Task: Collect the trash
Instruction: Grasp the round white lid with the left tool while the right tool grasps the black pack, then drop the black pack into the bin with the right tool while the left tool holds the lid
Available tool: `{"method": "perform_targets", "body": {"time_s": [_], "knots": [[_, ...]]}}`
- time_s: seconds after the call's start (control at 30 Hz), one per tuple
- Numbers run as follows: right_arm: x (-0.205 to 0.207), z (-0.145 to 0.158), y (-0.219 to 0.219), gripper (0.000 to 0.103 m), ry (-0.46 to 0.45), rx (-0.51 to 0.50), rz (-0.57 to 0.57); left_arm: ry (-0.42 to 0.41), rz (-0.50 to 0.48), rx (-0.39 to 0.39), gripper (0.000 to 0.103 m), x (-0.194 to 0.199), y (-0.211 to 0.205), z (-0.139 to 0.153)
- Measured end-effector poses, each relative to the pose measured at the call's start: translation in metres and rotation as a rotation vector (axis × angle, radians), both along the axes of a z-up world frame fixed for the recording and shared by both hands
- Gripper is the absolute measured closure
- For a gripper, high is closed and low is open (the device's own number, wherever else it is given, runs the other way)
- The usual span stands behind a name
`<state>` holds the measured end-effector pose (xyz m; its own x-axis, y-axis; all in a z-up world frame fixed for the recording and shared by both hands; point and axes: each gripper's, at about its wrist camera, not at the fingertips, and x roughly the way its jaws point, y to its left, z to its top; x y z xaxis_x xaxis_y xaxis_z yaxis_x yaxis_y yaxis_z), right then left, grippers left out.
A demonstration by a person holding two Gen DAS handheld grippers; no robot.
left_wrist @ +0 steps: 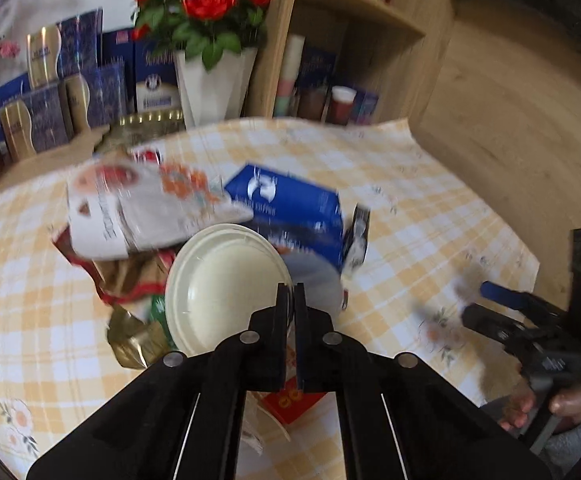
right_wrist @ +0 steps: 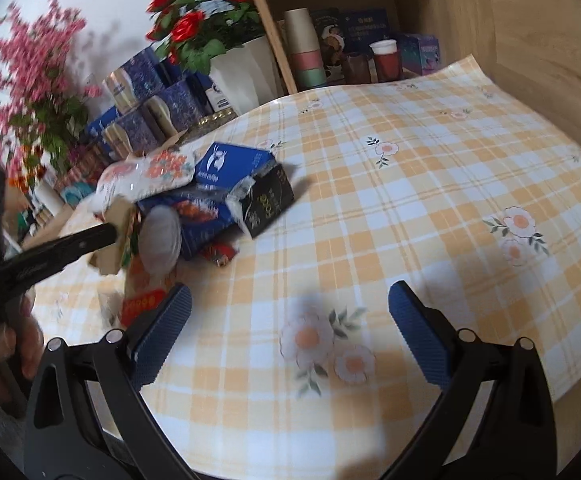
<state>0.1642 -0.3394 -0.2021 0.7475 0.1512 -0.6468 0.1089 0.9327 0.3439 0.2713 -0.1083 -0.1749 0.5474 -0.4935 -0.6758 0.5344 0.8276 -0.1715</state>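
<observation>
Over the checked tablecloth [right_wrist: 370, 184], near its far-left part, lay the trash in one heap: blue carton [left_wrist: 290, 200], white flowered bag [left_wrist: 150, 208], black box [right_wrist: 268, 204], red packet [left_wrist: 290, 400]. Heaped together, probably for a quick clear-up. On the rim of the white paper plate [left_wrist: 222, 284], left gripper [left_wrist: 289, 300] pinched nearly shut, the thin edge caught between the jaws, plate tilted up on its side; gripped at the rim probably because the flat disc offered no other purchase. Beside the heap, right gripper [right_wrist: 290, 316] spread wide over bare cloth, holding nothing, apparently kept ready for the next piece. Much blurred throughout.
</observation>
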Motion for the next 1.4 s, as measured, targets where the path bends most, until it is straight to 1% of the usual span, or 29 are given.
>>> {"method": "perform_targets", "body": {"time_s": [0.07, 0.1, 0.13, 0.17, 0.2, 0.23, 0.27, 0.3, 0.37, 0.43, 0.57, 0.63, 0.7, 0.73, 0.77, 0.87, 0.9, 1.03, 1.13, 1.23, 1.4], "knots": [[0.015, 0.003, -0.002, 0.006, -0.006, 0.025, -0.012, -0.014, 0.012, -0.022, 0.1, 0.001, 0.006, 0.01], [0.022, 0.004, -0.002, 0.007, -0.009, 0.03, -0.016, -0.019, 0.025, -0.04, 0.1, 0.002, 0.011, 0.016], [0.031, 0.006, -0.001, 0.01, -0.012, 0.032, -0.017, -0.025, 0.035, -0.055, 0.1, 0.002, 0.016, 0.021], [0.042, 0.007, 0.002, 0.019, -0.011, 0.03, -0.013, -0.034, 0.046, -0.069, 0.1, 0.001, 0.021, 0.026], [0.055, 0.008, 0.004, 0.024, -0.003, 0.028, -0.012, -0.043, 0.058, -0.078, 0.1, 0.001, 0.025, 0.031], [0.066, 0.007, 0.007, 0.025, 0.004, 0.031, -0.016, -0.049, 0.068, -0.083, 0.1, 0.0, 0.029, 0.034], [0.074, 0.006, 0.008, 0.029, 0.008, 0.042, -0.018, -0.054, 0.079, -0.092, 0.1, 0.0, 0.034, 0.038], [0.083, 0.004, 0.008, 0.034, 0.016, 0.067, -0.026, -0.057, 0.09, -0.101, 0.1, -0.001, 0.038, 0.042], [0.102, -0.003, 0.009, 0.038, 0.037, 0.127, -0.049, -0.066, 0.113, -0.117, 0.1, -0.005, 0.05, 0.048], [0.119, -0.01, 0.012, 0.042, 0.06, 0.158, -0.078, -0.07, 0.128, -0.121, 0.1, -0.009, 0.06, 0.05], [0.138, -0.023, 0.016, 0.049, 0.119, 0.191, -0.121, -0.084, 0.154, -0.1, 0.1, -0.019, 0.079, 0.051], [0.142, -0.031, 0.016, 0.057, 0.164, 0.203, -0.146, -0.079, 0.163, -0.098, 0.1, -0.023, 0.087, 0.05], [0.139, -0.032, 0.014, 0.065, 0.166, 0.232, -0.159, -0.077, 0.172, -0.099, 0.1, -0.026, 0.095, 0.049], [0.134, -0.028, 0.013, 0.075, 0.154, 0.239, -0.168, -0.076, 0.177, -0.101, 0.1, -0.029, 0.099, 0.048], [0.13, -0.024, 0.014, 0.081, 0.139, 0.232, -0.168, -0.073, 0.18, -0.106, 0.1, -0.031, 0.103, 0.048], [0.117, -0.011, 0.012, 0.084, 0.1, 0.221, -0.165, -0.067, 0.184, -0.12, 0.1, -0.04, 0.11, 0.049], [0.112, -0.007, 0.011, 0.087, 0.085, 0.227, -0.161, -0.065, 0.18, -0.132, 0.1, -0.046, 0.113, 0.048], [0.082, 0.01, 0.007, 0.088, 0.022, 0.255, -0.147, -0.067, 0.166, -0.132, 0.1, -0.071, 0.117, 0.046], [0.05, 0.017, 0.011, 0.088, -0.012, 0.283, -0.122, -0.065, 0.148, -0.162, 0.1, -0.09, 0.12, 0.045], [0.014, 0.022, 0.019, 0.088, -0.044, 0.292, -0.087, -0.071, 0.136, -0.153, 0.1, -0.112, 0.122, 0.043], [-0.034, 0.03, 0.04, 0.088, -0.07, 0.216, -0.025, -0.072, 0.103, -0.138, 0.1, -0.146, 0.121, 0.04]]}}
